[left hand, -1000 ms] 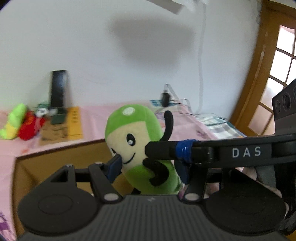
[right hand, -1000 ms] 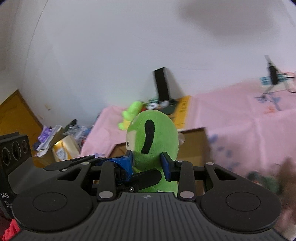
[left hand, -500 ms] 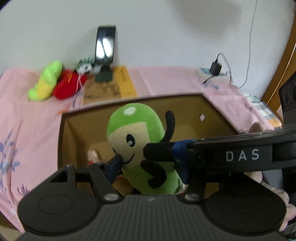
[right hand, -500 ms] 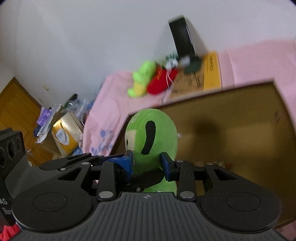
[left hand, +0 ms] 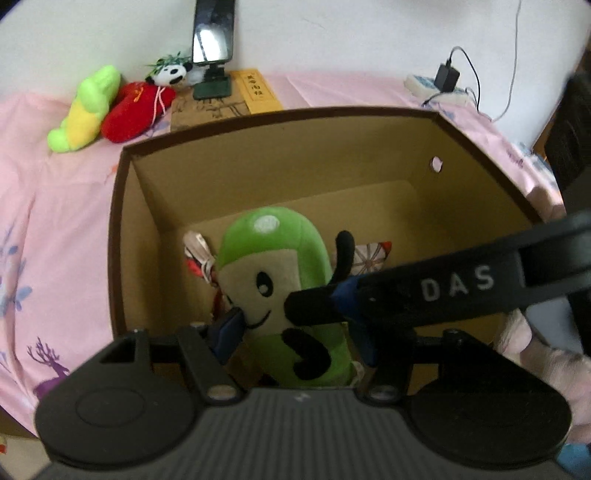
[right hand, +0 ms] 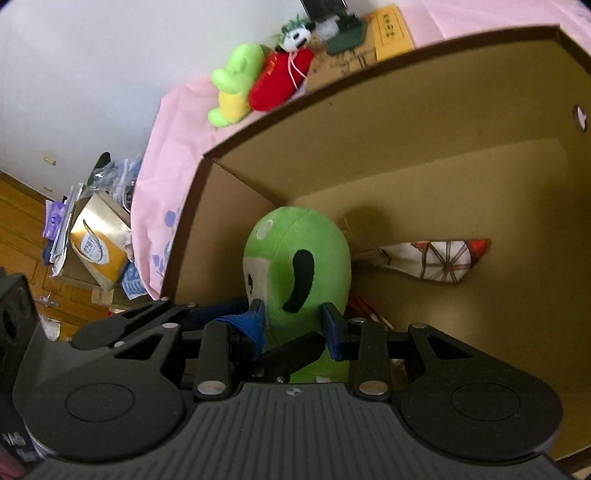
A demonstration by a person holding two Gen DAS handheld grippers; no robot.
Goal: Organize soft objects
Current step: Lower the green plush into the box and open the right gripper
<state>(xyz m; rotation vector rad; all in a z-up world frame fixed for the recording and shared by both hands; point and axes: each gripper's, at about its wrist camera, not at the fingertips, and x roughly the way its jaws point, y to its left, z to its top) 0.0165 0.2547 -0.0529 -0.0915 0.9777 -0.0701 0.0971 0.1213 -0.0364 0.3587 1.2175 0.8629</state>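
1. Left wrist view: you held the green plush toy [left hand: 273,280] between the two fingers of the left gripper [left hand: 295,328], inside the open cardboard box [left hand: 122,206]. The blue pads touched its sides, and the jaws were opening.
2. The right gripper [left hand: 321,302] crossed in from the right and pressed on the toy's front, below its face.
3. Right wrist view: the fingers of the right gripper [right hand: 293,325] clamped the toy [right hand: 295,258] at its lower body, pads pressed into the plush. These jaws were opening too, with the toy between them.
4. The toy stood upright, head up, in the near left part of the box [right hand: 369,122].
5. A patterned cloth pouch [right hand: 432,260] lay on the box floor to the toy's right.
6. Behind the box, on the pink sheet [left hand: 55,206], lay a green-and-yellow plush [left hand: 85,110] touching a red plush [left hand: 136,110], with a small panda toy [left hand: 170,74] and a phone on a stand [left hand: 214,33] just beside them.
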